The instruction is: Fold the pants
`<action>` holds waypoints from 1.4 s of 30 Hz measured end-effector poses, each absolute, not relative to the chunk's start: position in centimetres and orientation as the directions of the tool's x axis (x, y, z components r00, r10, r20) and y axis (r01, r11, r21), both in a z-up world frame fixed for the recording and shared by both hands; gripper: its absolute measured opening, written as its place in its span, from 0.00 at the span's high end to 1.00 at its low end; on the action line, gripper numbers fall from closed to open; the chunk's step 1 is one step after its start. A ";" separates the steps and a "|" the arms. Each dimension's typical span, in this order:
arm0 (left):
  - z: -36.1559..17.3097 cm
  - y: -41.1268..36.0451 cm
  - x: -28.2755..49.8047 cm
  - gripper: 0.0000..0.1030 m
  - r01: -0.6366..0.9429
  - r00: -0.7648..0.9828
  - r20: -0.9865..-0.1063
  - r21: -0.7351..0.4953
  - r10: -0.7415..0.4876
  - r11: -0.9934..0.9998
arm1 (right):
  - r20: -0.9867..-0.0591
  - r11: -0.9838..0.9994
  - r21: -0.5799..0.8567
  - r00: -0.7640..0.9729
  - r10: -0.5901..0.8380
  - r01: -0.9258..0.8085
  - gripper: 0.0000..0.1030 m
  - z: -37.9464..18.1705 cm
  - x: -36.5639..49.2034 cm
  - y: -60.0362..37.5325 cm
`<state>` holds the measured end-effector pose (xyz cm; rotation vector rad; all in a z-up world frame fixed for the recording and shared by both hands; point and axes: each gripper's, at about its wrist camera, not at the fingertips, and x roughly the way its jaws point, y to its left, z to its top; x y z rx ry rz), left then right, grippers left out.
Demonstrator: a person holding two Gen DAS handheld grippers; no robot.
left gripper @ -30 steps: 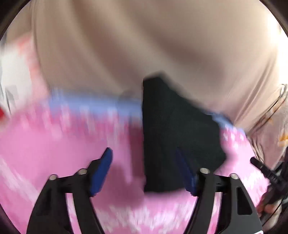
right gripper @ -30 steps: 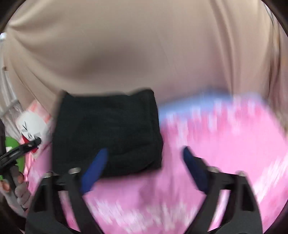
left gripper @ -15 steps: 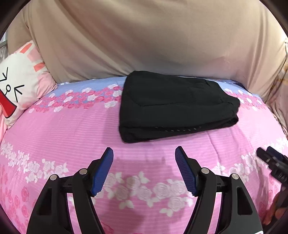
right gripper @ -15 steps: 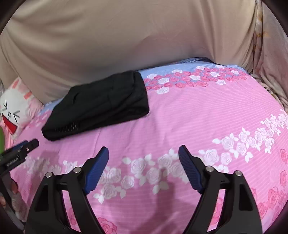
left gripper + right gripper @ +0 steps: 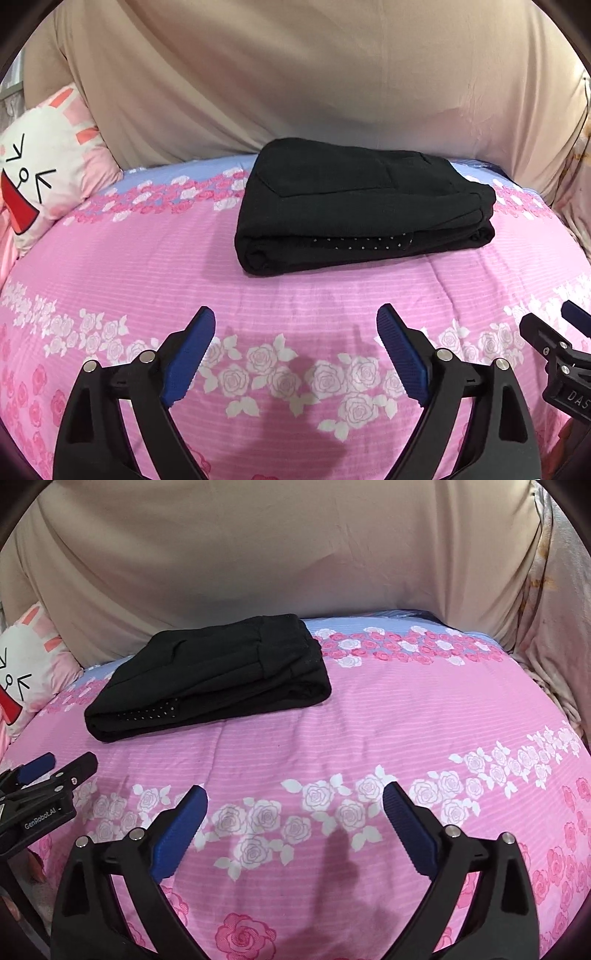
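Observation:
The black pants [image 5: 354,206] lie folded into a compact rectangle at the far side of the pink floral bed; they also show in the right wrist view [image 5: 214,679]. My left gripper [image 5: 295,325] is open and empty, hovering over the bed well short of the pants. My right gripper [image 5: 293,801] is open and empty too, in front of and to the right of the pants. Each gripper shows at the edge of the other's view: the right one [image 5: 554,350], the left one [image 5: 48,775].
The pink rose-print bedspread [image 5: 147,280] covers the bed. A beige draped cloth [image 5: 295,74] rises behind it. A white and pink cartoon pillow [image 5: 40,173] sits at the far left. Crumpled light fabric [image 5: 554,627] hangs at the right edge.
Both grippers have pulled back from the folded pants toward the near side of the bed. The views went from blurred and close to steady and farther away. Both stay open.

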<state>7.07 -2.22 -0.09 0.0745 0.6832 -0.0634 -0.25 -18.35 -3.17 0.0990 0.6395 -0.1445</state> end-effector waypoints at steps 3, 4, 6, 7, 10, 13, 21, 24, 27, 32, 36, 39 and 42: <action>-0.2 -2.6 6.9 0.16 0.081 0.785 -0.619 0.070 -0.020 0.994 | -0.604 0.983 0.035 0.787 -0.125 0.183 0.09 -3.3 -0.3 -18.3; -0.2 -2.7 6.8 0.16 0.084 0.787 -0.616 0.074 -0.020 0.994 | -0.605 0.982 0.032 0.786 -0.129 0.186 0.08 -3.3 -0.3 -18.3; -0.3 -2.9 6.7 0.16 0.088 0.791 -0.612 0.083 -0.019 0.993 | -0.609 0.980 0.019 0.780 -0.146 0.199 0.08 -3.3 -0.2 -18.2; -0.3 -2.9 6.7 0.16 0.094 0.791 -0.611 0.083 -0.024 0.992 | -0.611 0.979 0.012 0.777 -0.154 0.203 0.08 -3.4 -0.2 -18.2; -0.4 -2.8 7.0 0.16 0.109 0.782 -0.622 0.065 -0.045 0.992 | -0.611 0.979 0.000 0.775 -0.161 0.203 0.08 -3.4 -0.2 -18.0; -0.5 -2.5 7.1 0.16 0.103 0.781 -0.623 0.043 -0.054 0.994 | -0.602 0.981 0.005 0.783 -0.153 0.195 0.08 -3.2 -0.4 -18.0; 0.2 -2.4 6.3 0.15 0.015 0.819 -0.573 0.079 0.033 0.997 | -0.587 0.985 -0.010 0.797 -0.143 0.170 0.05 -2.9 -0.9 -17.3; 0.2 -2.2 6.2 0.13 -0.008 0.817 -0.575 0.070 0.047 0.998 | -0.585 0.986 -0.008 0.799 -0.138 0.165 0.05 -2.8 -0.9 -17.3; 0.2 -1.8 6.1 0.12 -0.015 0.818 -0.575 0.037 0.034 0.999 | -0.585 0.986 -0.005 0.800 -0.136 0.164 0.05 -2.8 -1.0 -17.2; 0.0 -1.5 6.4 0.12 -0.008 0.803 -0.595 0.020 0.019 1.000 | -0.584 0.987 -0.003 0.800 -0.134 0.163 0.05 -2.8 -1.0 -17.2; -0.1 -1.8 6.5 0.12 0.009 0.800 -0.600 0.038 0.015 0.999 | -0.584 0.987 -0.004 0.801 -0.134 0.162 0.05 -2.9 -1.0 -17.2; -0.1 -2.1 6.4 0.11 0.019 0.803 -0.596 0.057 0.019 0.998 | -0.584 0.987 -0.003 0.801 -0.133 0.162 0.05 -2.9 -1.0 -17.2; -0.1 -2.4 6.2 0.11 0.028 0.803 -0.595 0.071 0.020 0.997 | -0.584 0.987 -0.004 0.800 -0.134 0.162 0.05 -2.9 -1.0 -17.2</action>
